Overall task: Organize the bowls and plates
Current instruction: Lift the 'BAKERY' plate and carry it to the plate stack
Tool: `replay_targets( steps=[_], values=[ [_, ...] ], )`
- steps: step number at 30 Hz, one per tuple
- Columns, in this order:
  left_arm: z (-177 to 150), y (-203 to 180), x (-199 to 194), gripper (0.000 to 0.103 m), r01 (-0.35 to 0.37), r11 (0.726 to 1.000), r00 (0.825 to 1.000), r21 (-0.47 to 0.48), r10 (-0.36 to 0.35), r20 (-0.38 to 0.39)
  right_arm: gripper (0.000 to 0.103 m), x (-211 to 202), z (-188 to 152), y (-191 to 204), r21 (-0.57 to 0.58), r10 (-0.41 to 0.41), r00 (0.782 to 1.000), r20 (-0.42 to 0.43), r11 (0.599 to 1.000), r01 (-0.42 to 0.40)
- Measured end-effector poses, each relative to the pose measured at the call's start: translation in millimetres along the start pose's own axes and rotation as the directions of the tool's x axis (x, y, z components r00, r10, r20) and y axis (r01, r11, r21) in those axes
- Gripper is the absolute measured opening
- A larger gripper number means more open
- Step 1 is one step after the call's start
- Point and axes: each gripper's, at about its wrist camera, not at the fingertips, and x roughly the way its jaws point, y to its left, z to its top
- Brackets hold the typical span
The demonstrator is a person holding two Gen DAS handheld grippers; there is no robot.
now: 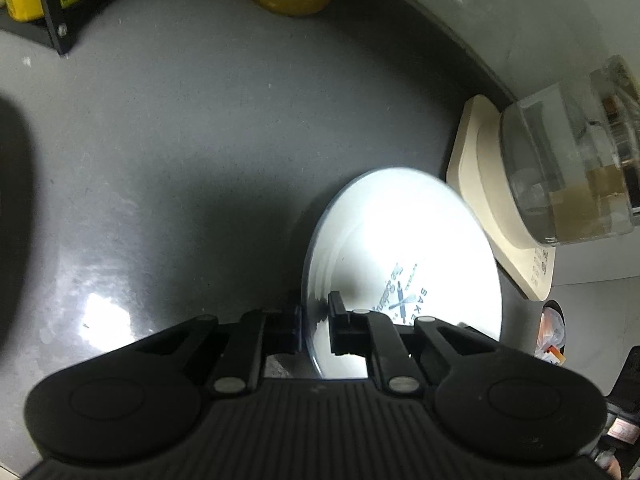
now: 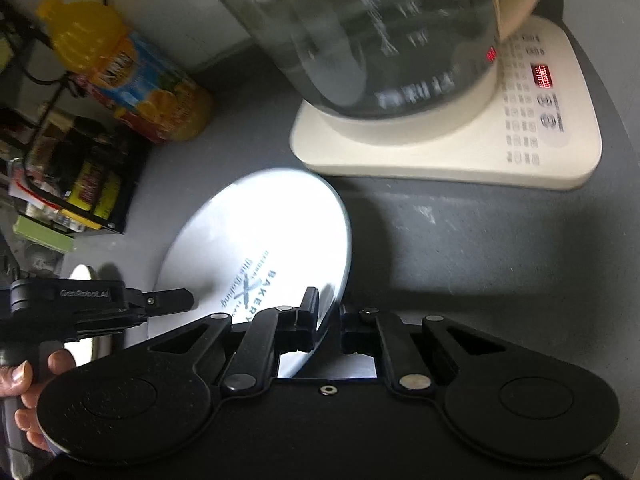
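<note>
A: What are the grippers doing?

B: The left gripper [image 1: 314,320] has its fingers pinched on the near rim of the white plate [image 1: 404,248], one finger under the edge and one on the face. The right gripper [image 2: 328,320] is clamped on the opposite rim of the same plate, a finger on each side of the edge.

A: So both grip one plate?

B: Yes. From the right wrist view the left gripper reaches in from the left, and a hand [image 2: 28,384] wraps its handle.

A: Where is the plate?

B: It is tilted above the grey counter [image 1: 180,160], held between the two grippers. Blue print on its face reads "BAKERY". Light glares off the upper half.

A: What lies around it?

B: Just beyond it stands a cream kettle base [image 2: 520,152] with a red lit display, carrying a glass jug [image 2: 380,32]. Further back, an orange juice bottle [image 2: 140,84] lies near the wall. A black rack [image 2: 80,184] with packets is to the left
</note>
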Motion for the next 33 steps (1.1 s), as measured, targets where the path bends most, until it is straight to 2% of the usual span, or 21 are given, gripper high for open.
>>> replay_targets(
  steps=[5, 12, 19, 33],
  values=[
    [5, -2, -13, 0.01, 0.005, 1.0, 1.0, 0.014, -0.005, 0.015, 0.01, -9, 6, 13, -0.014, 0.001, 0.999, 0.035, 1.0, 0.0],
    [10, 7, -34, 0.011, 0.064, 0.998, 0.998, 0.012, -0.064, 0.029, 0.011, -30, 5, 38, -0.045, -0.016, 0.995, 0.095, 0.999, 0.021],
    [20, 18, -60, 0.011, 0.108, 0.993, 0.992, 0.037, -0.11, 0.063, 0.011, -31, 2, 68, -0.068, -0.011, 0.989, 0.147, 0.997, 0.021],
    [28, 83, -105, 0.011, 0.136, 0.991, 0.986, -0.003, -0.135, 0.1, 0.011, -15, -14, 150, -0.129, 0.007, 0.992, 0.129, 0.992, 0.009]
  ],
)
